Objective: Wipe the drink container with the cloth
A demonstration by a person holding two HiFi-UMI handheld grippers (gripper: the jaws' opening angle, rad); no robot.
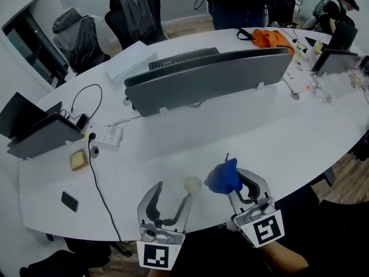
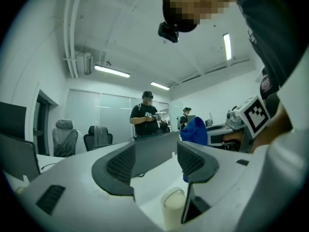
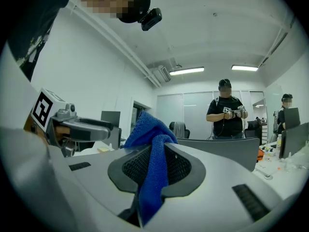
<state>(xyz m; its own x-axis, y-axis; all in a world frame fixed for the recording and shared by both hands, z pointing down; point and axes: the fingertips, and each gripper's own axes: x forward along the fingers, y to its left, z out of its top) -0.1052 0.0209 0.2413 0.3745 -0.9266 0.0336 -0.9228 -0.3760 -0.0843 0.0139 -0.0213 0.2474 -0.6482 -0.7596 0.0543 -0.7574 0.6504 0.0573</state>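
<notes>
My left tool [image 1: 174,190] hangs low over the near edge of the white surface [image 1: 271,143], its jaws apart and pressing on nothing. The drink container [image 1: 192,184], small and pale, stands upright on the surface just beside the tip of that tool's right-hand jaw. In the left gripper view the drink container [image 2: 174,204] shows low between the jaws, partly behind the right one; I cannot tell whether they touch. My right tool [image 1: 229,183] is clamped on the blue cloth [image 1: 222,176], which bunches above the jaws and trails down between them, near the drink container. Farther across the surface stands a long grey divider panel [image 1: 207,77]; a power strip [image 1: 104,134] and a black phone [image 1: 70,201] lie to the left.
</notes>
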